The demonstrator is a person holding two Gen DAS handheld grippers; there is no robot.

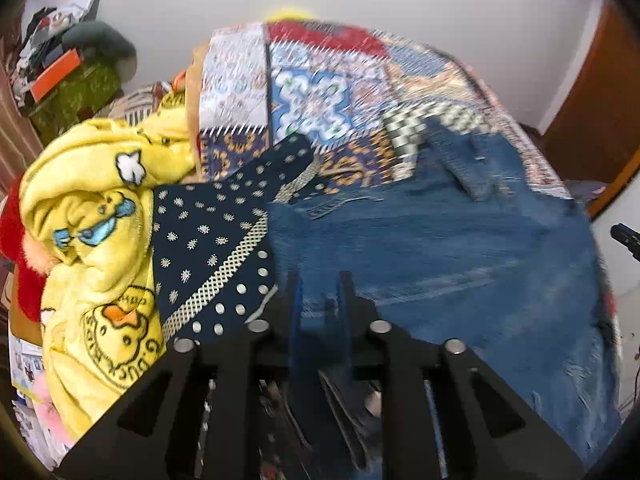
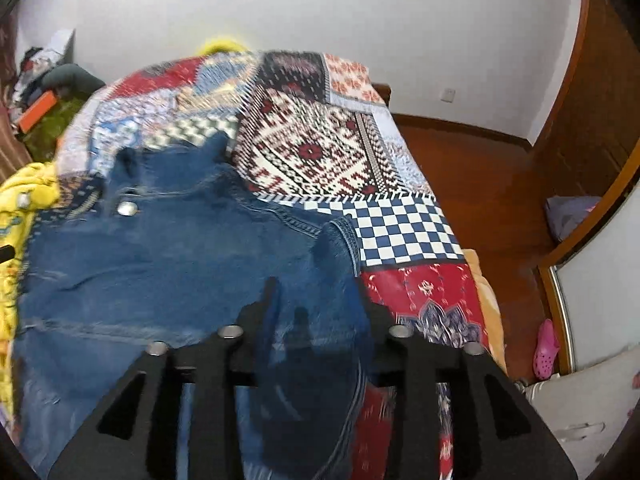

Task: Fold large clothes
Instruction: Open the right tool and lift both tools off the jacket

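Jaws first: left gripper [image 1: 320, 292] fingers stand close together with blue denim between them, so it appears clamped on the near hem; right gripper [image 2: 316, 300] fingers stand wider apart, denim bunched between and over them, grip likely but contact not resolved through the blur.

Bed [image 2: 400, 236], patchwork cover, fills both views. Jeans [image 2: 168, 256] lie spread on it, directly ahead of both grippers. Long axis runs away from the jaws: waistband and metal button [image 2: 127, 208] at the far end, leg hems at the near edge under the fingers. Judgement: both hands are at the hem end, left and right about equally near, so the coming move is a lift and carry of the hems toward the waistband. Risk: uneven grip skews the fold.

View differences:
- Left wrist only: navy dotted cloth [image 1: 208, 240] touching the jeans' left edge, with the yellow duck blanket [image 1: 92, 240] heaped beside it. Could snag during the carry.
- Right wrist only: the button, the bed's right edge, wooden floor [image 2: 488, 184], pink shoe [image 2: 545, 346].

Both frames motion-blurred.
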